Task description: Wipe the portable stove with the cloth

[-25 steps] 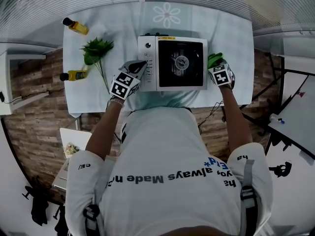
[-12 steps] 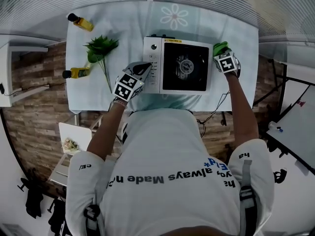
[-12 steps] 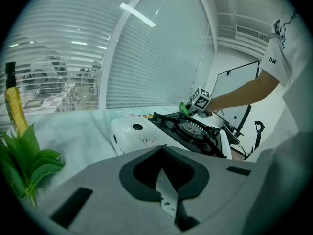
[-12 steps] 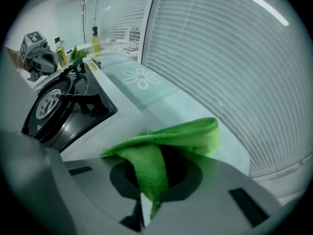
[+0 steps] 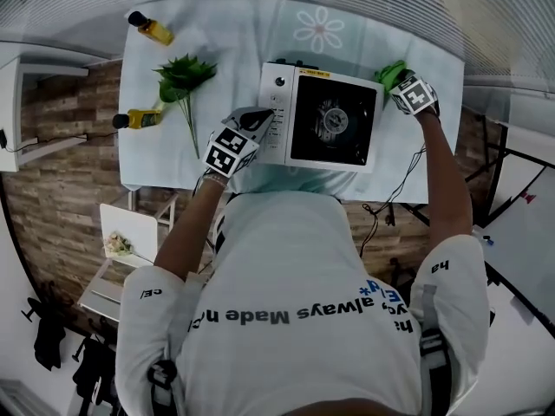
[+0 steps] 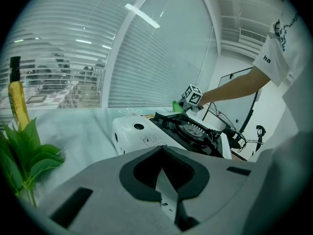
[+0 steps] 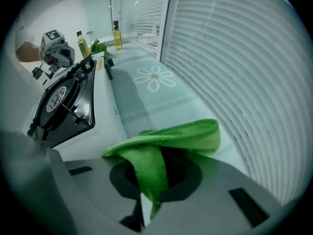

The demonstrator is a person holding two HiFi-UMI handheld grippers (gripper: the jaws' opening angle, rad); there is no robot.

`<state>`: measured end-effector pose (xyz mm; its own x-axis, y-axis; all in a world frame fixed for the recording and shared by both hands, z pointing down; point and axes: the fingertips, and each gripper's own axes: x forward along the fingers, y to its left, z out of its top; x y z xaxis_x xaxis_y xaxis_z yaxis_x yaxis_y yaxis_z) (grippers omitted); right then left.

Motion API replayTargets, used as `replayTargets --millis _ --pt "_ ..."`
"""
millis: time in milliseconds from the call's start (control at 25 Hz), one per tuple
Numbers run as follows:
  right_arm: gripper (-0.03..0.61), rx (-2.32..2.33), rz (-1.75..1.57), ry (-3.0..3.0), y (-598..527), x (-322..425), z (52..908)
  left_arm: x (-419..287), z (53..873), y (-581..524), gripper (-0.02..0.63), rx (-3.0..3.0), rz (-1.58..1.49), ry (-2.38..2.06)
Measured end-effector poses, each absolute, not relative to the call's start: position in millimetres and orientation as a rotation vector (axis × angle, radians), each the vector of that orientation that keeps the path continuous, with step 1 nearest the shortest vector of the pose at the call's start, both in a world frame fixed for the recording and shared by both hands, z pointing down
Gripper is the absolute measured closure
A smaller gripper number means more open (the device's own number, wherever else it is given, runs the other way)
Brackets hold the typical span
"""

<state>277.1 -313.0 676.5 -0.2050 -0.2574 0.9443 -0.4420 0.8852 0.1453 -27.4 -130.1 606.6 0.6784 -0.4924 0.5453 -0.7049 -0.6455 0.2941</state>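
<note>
The white portable stove (image 5: 282, 137) with its black burner top (image 5: 334, 120) stands on the table's middle. My right gripper (image 5: 406, 87) is shut on the green cloth (image 5: 390, 71) at the stove's far right corner. In the right gripper view the cloth (image 7: 166, 141) folds out of the gripper (image 7: 146, 199), beside the stove (image 7: 105, 111). My left gripper (image 5: 256, 118) is shut with nothing in it. Its tip rests at the stove's left edge by the control panel (image 6: 146, 140). The left gripper view shows the burner (image 6: 193, 129) and the cloth (image 6: 177, 106) beyond.
A leafy green sprig (image 5: 182, 81) and two yellow bottles (image 5: 152, 29) (image 5: 139, 120) lie on the table's left part. The pale tablecloth has a flower print (image 5: 318, 29) behind the stove. Window blinds (image 7: 234, 58) run along the far edge. A cable (image 5: 401, 189) hangs off the right front.
My right gripper has carried the cloth along the stove's right side, from its near right corner to its far right corner. The left gripper has stayed at the stove's left edge.
</note>
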Motion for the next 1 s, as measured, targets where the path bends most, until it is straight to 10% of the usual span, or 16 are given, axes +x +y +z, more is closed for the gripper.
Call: replayTargets --millis 1000 --pt "0.555 -0.095 -0.144 -1.848 -297.6 87.0 674.5 -33.4 603.9 -119.2 0.601 2.357 0.559 -1.030"
